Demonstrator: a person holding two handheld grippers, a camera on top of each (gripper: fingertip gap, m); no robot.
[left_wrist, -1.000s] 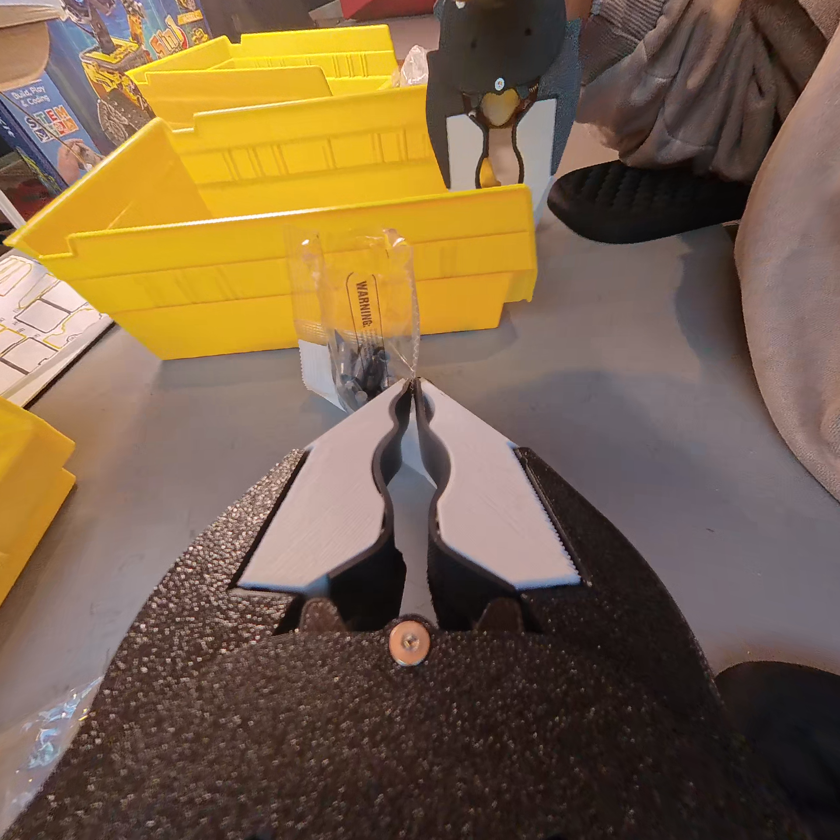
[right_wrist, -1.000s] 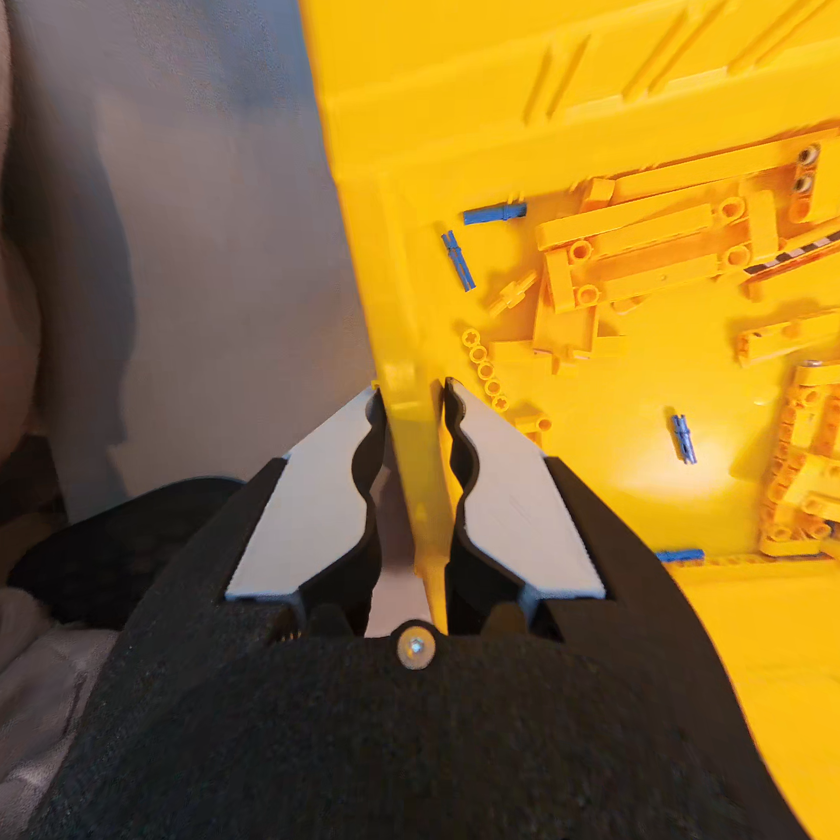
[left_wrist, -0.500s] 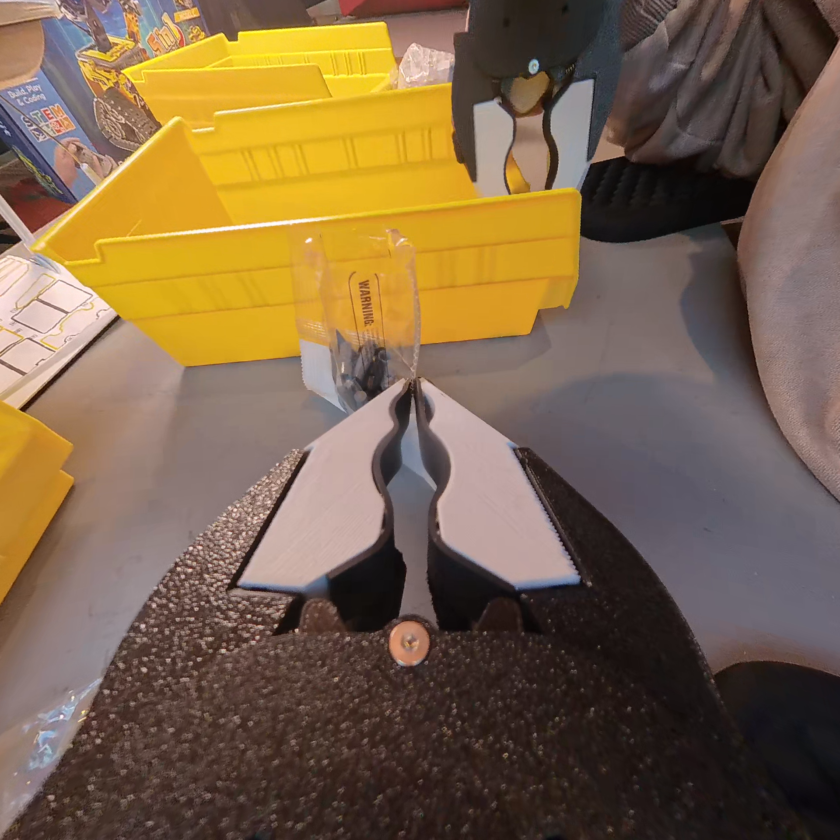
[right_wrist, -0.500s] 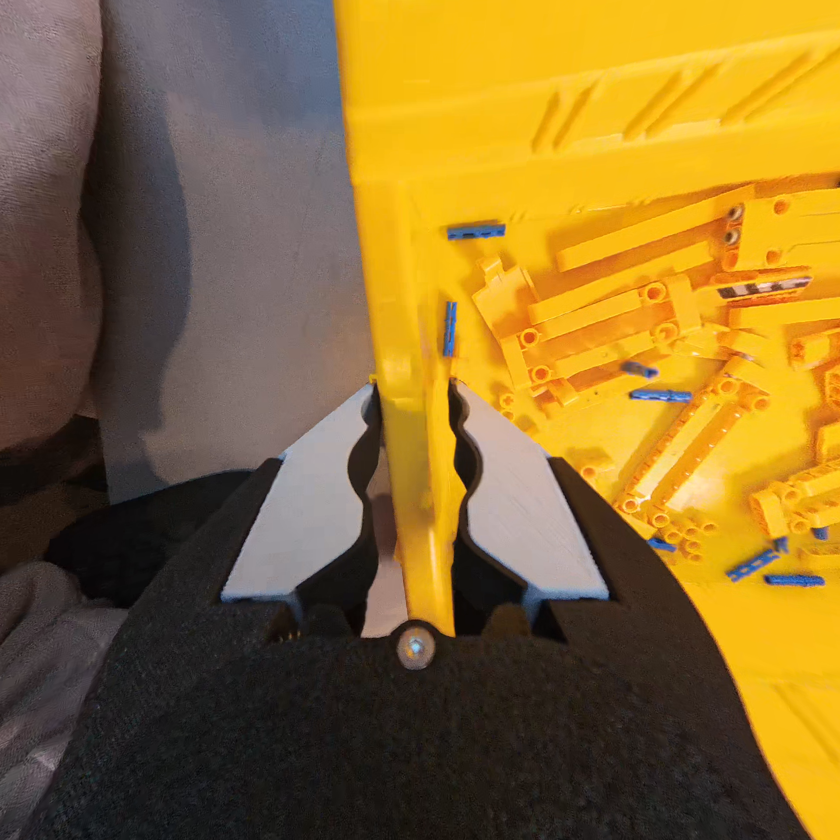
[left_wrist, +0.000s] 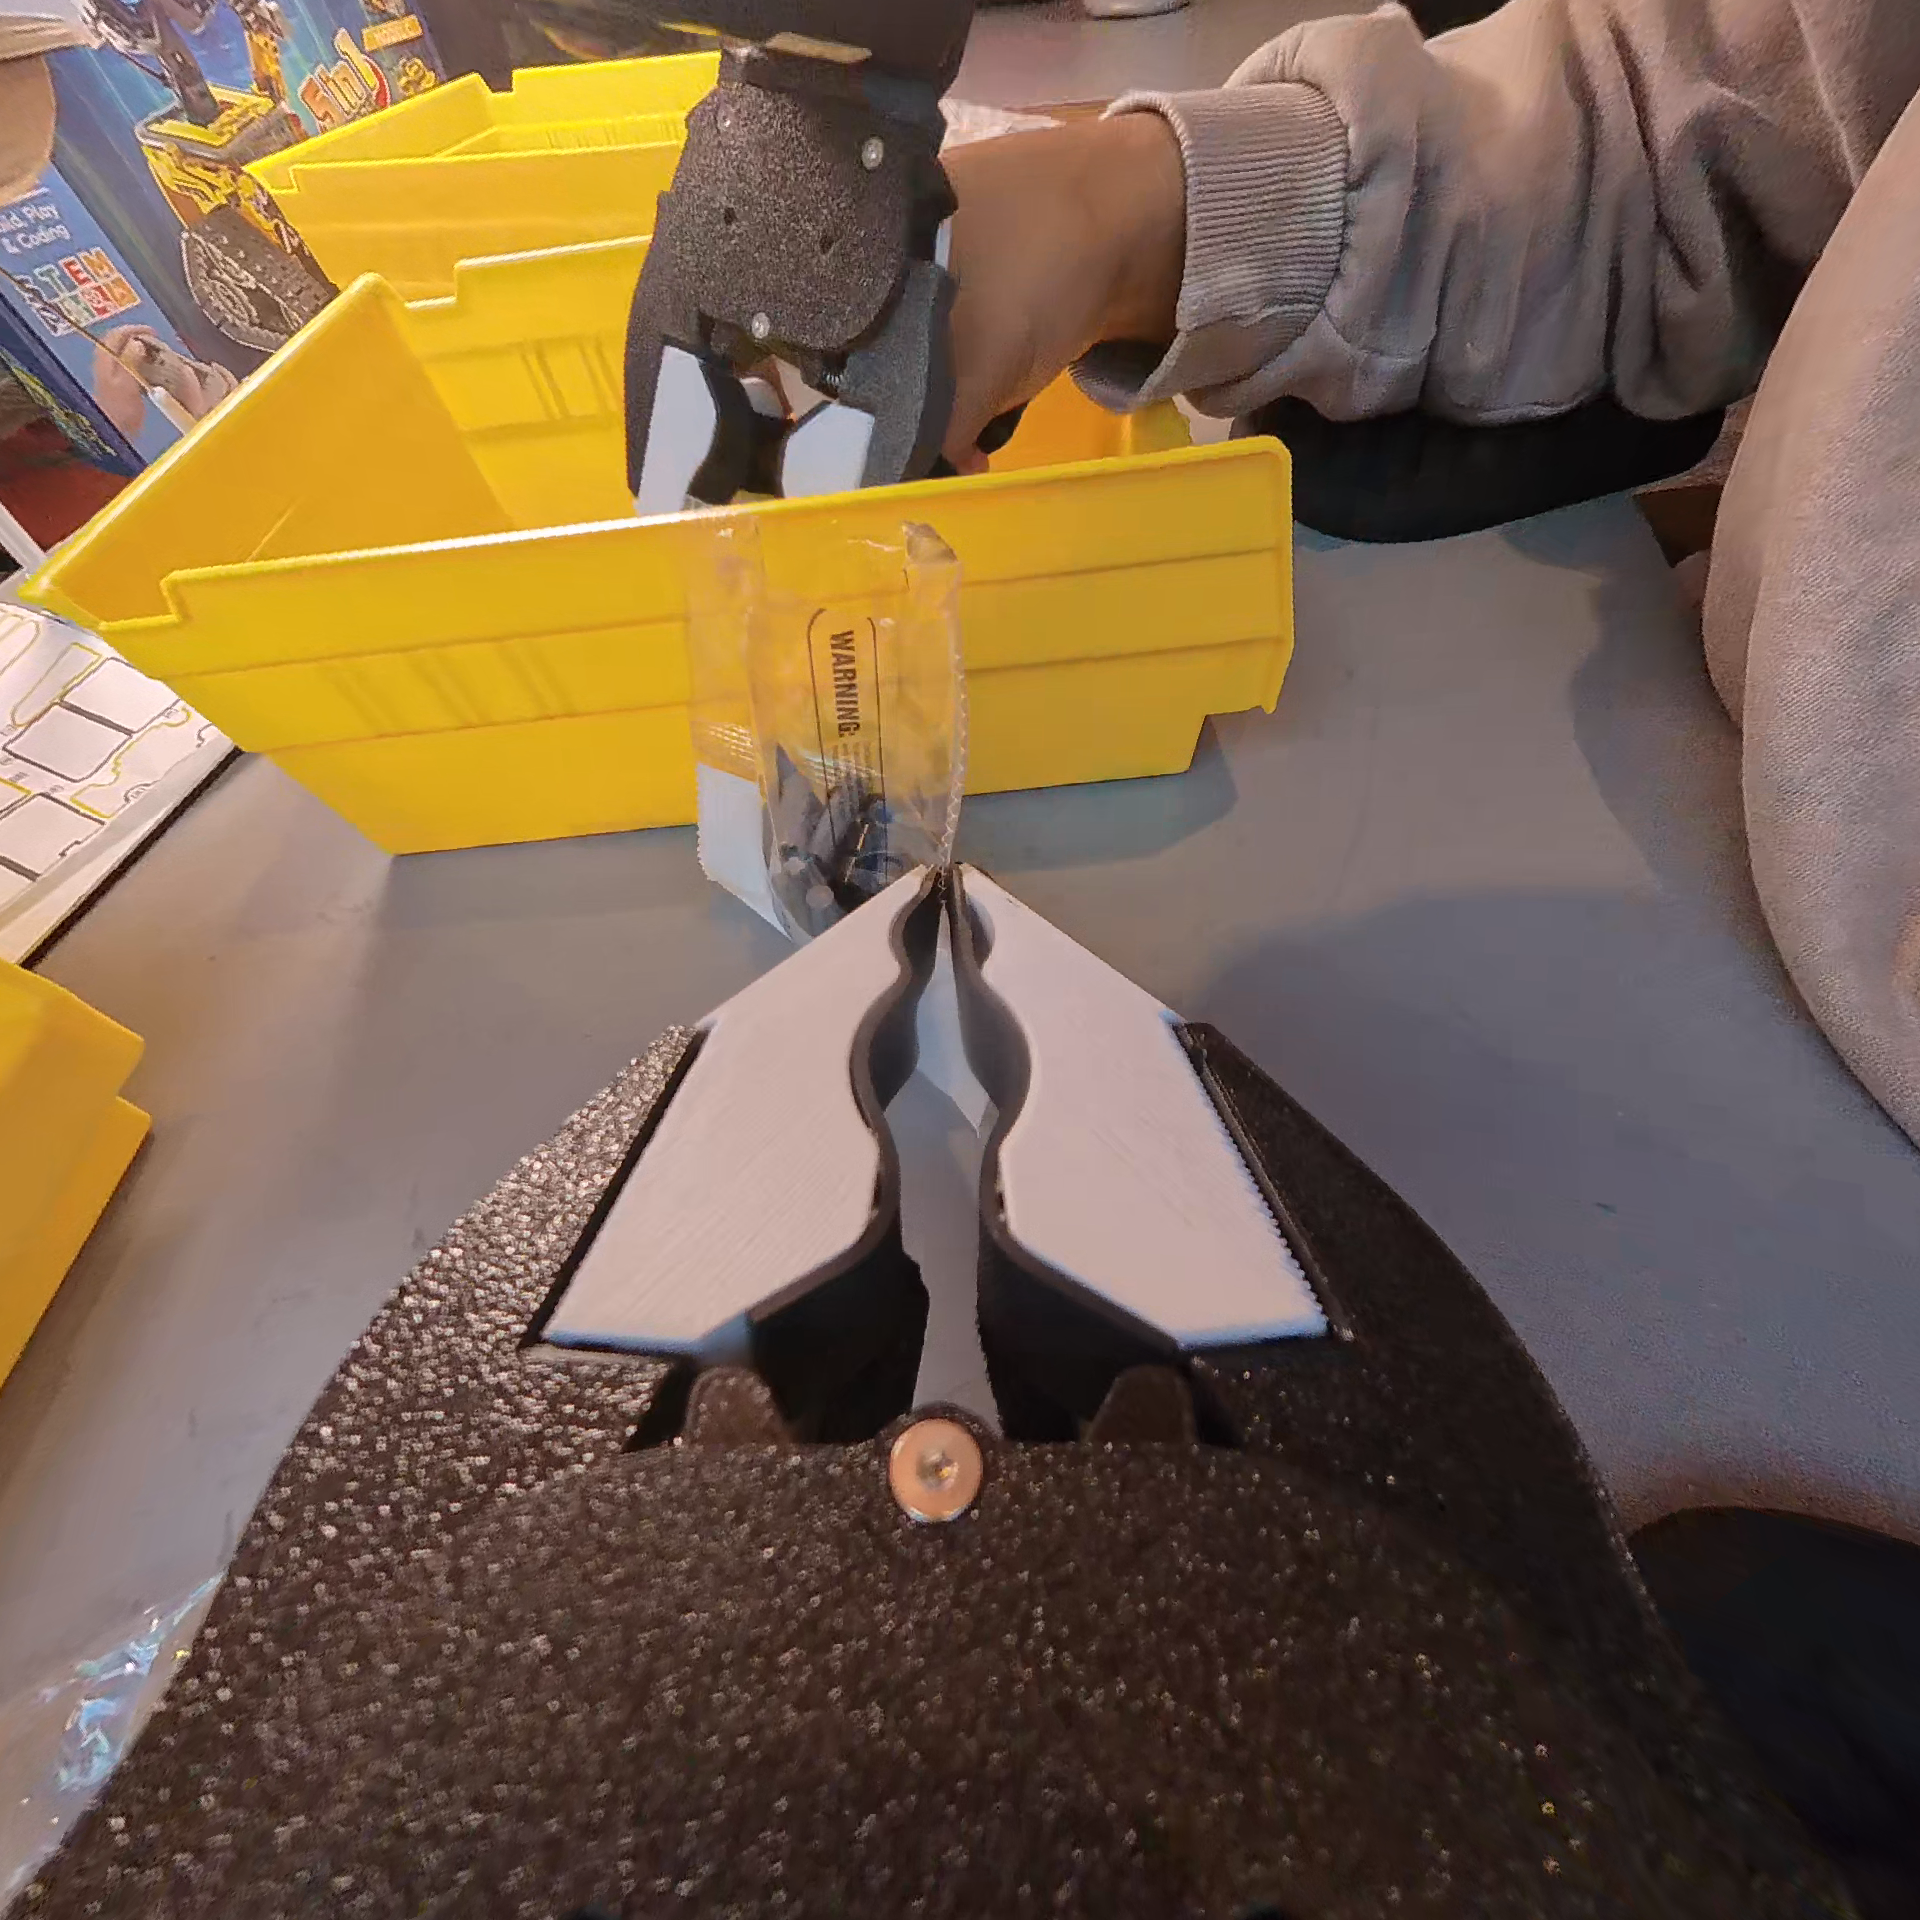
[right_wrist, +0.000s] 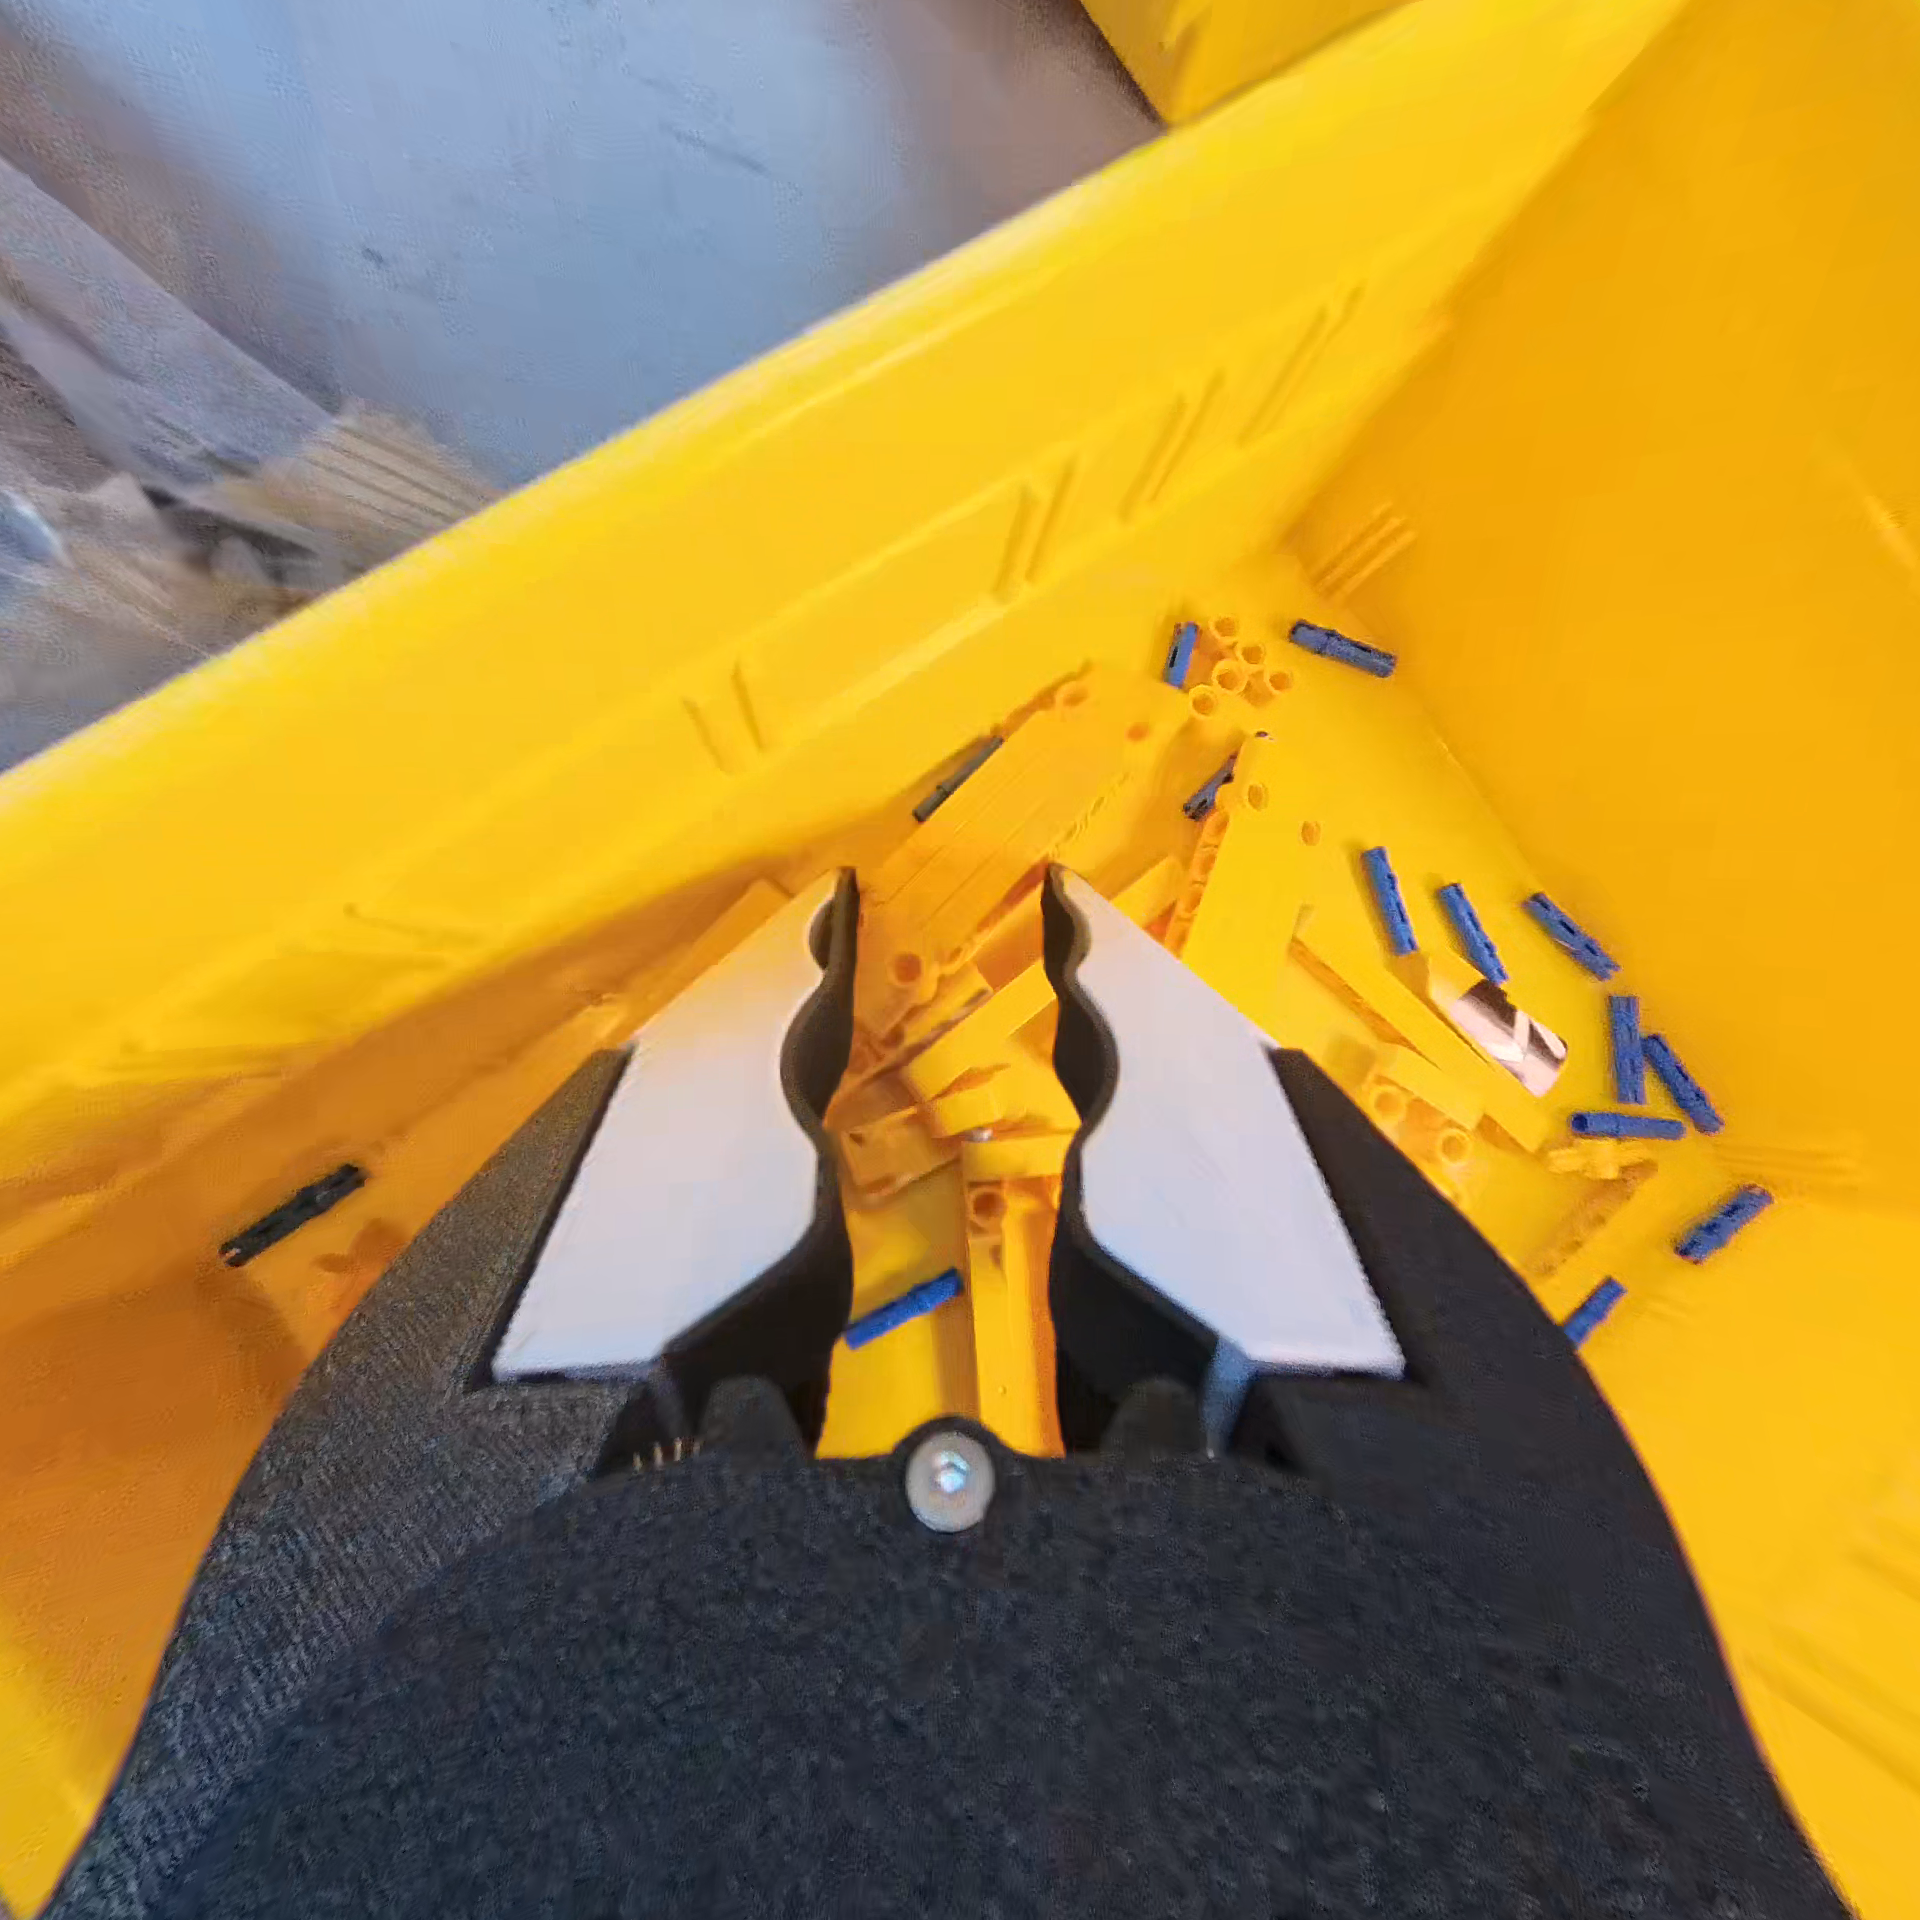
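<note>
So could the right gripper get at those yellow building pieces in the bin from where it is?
Probably yes. The right gripper is open, already inside the yellow bin, with the yellow building pieces right between its fingers and nothing blocking.

Grey tabletop (left_wrist: 1455, 935) under warm light, soft shadows beside the yellow bins (left_wrist: 520, 665)

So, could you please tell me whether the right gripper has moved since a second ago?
Yes. The right gripper left the yellow bin end wall it clamped and now points open inside, over the loose yellow pieces.
</note>
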